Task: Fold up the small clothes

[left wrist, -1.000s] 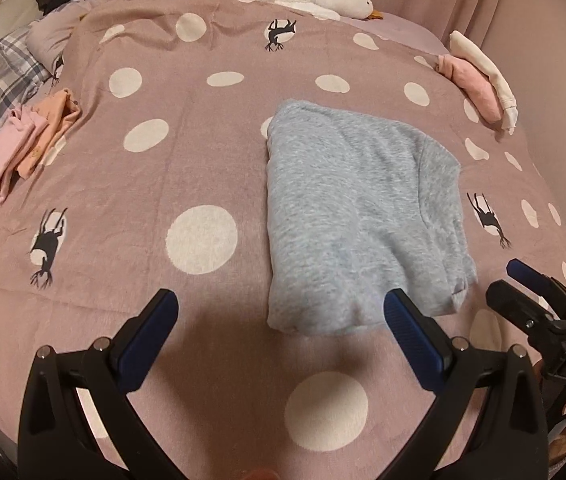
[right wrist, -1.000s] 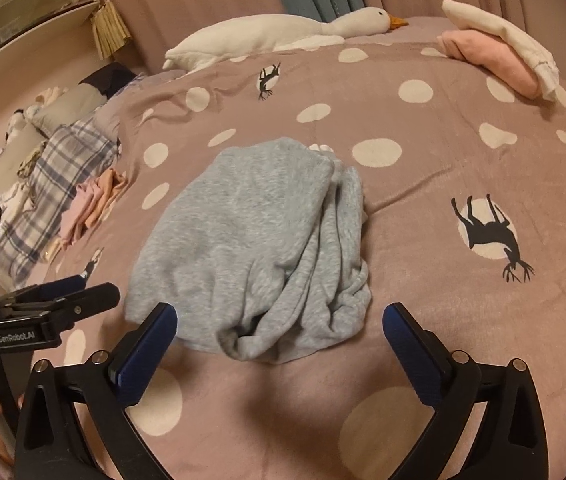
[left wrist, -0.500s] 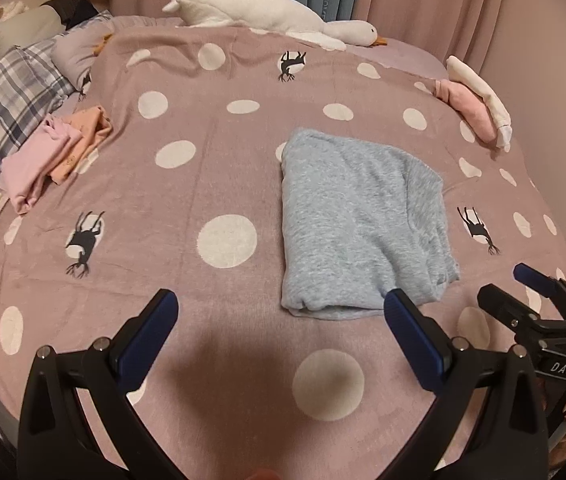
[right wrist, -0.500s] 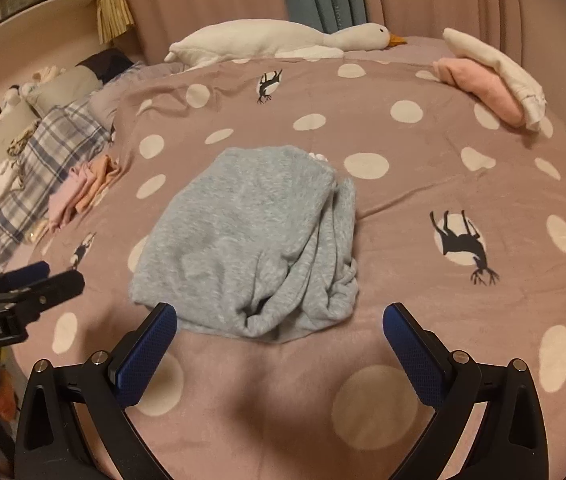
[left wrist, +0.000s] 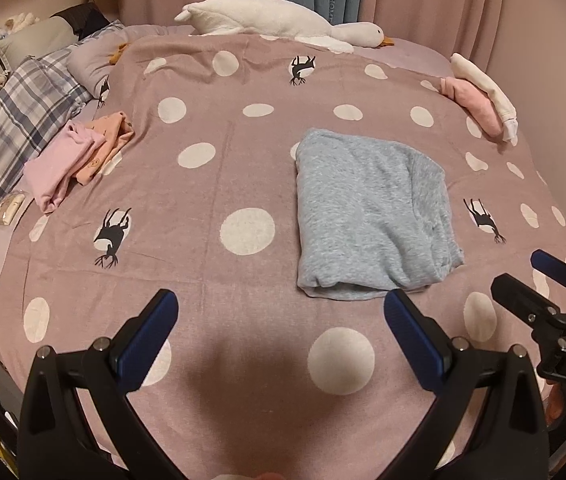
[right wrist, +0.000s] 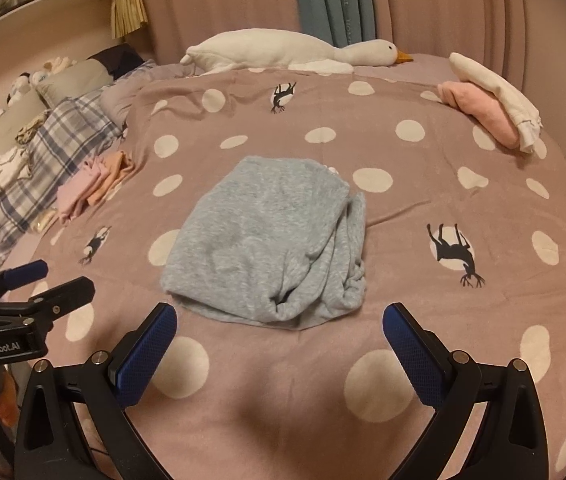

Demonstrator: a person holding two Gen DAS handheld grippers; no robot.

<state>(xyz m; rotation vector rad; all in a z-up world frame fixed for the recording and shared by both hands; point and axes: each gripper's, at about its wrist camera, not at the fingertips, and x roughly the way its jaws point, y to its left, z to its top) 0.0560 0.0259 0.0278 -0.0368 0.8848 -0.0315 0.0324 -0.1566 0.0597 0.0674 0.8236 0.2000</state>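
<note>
Bedspread (left wrist: pixel 211 184), dusty pink with white dots and black deer, filled the left wrist view. On it, right of centre, lay the grey garment (left wrist: pixel 367 216), folded into a rough rectangle with its bunched edges toward the right side. The left gripper (left wrist: pixel 281 318) hung above the near part of the bedspread with its blue-padded fingers spread wide apart and nothing between them; the garment's near edge sat just beyond the right-hand fingertip, not touching it. At the far right edge the right gripper (left wrist: pixel 523 276) showed from the side, its two fingers parted. A small pile of pink and orange clothes (left wrist: pixel 77 156) rested near the left edge of the bedspread, and a pink and cream stack (left wrist: pixel 483 100) lay at the far right corner. A white plush goose (left wrist: pixel 283 20) stretched along the head of the bed.

From the right wrist view, the grey garment (right wrist: pixel 271 244) sat almost centred, its loose folds heaped on the right and near sides. The right gripper (right wrist: pixel 279 320) stood wide apart and empty, just short of the garment's near edge. The left gripper (right wrist: pixel 43 280) appeared at the left edge, fingers parted, holding nothing. The plush goose (right wrist: pixel 283 50), the pink and orange clothes (right wrist: pixel 95 184) and the pink and cream stack (right wrist: pixel 487 104) lay well apart from the garment.
</note>
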